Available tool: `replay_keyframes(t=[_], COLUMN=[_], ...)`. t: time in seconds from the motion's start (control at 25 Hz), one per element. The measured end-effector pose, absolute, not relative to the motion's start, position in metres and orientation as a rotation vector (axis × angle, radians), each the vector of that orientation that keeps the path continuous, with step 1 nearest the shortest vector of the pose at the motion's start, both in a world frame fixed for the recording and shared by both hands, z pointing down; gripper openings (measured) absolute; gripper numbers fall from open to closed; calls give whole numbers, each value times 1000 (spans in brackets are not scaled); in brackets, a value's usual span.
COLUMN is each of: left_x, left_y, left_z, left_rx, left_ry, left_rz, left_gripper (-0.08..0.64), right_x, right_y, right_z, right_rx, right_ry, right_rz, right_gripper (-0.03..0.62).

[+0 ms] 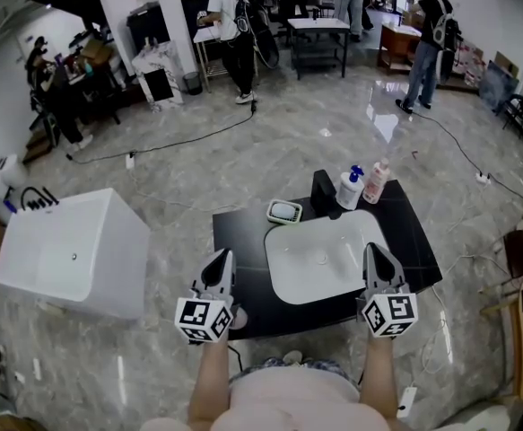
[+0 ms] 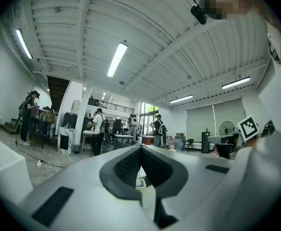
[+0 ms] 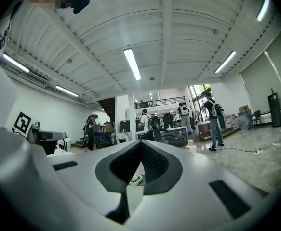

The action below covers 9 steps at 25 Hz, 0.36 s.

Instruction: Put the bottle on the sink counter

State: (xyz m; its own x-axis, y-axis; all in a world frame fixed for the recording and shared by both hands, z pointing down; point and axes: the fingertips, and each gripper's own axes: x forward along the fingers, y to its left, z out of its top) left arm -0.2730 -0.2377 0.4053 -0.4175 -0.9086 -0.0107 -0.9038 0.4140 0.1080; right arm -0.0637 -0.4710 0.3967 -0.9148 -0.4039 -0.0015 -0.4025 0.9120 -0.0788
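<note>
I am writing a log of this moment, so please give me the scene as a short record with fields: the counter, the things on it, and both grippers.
surface: black sink counter with a white basin
along the back edge: soap dish, white pump bottle, pink bottle
left gripper: fingers together, holding nothing, near the counter's front left
right gripper: fingers together, holding nothing, near the basin's right rim
beside the counter: white bathtub, at the left of the head view
</note>
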Motion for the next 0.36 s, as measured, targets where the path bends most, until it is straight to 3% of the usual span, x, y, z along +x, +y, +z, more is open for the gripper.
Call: replay_keyframes(t=[0.36], left_x=[-267], left_y=[-237], left_z=[406], left_rx=[1674], left_ry=[-2586], left_rz=[-165], left_gripper=[27], right_x=[-58], right_y=[-467], right_z=[396], right_rx=[-635], right_ry=[3058], right_rz=[-127], right_gripper=[14])
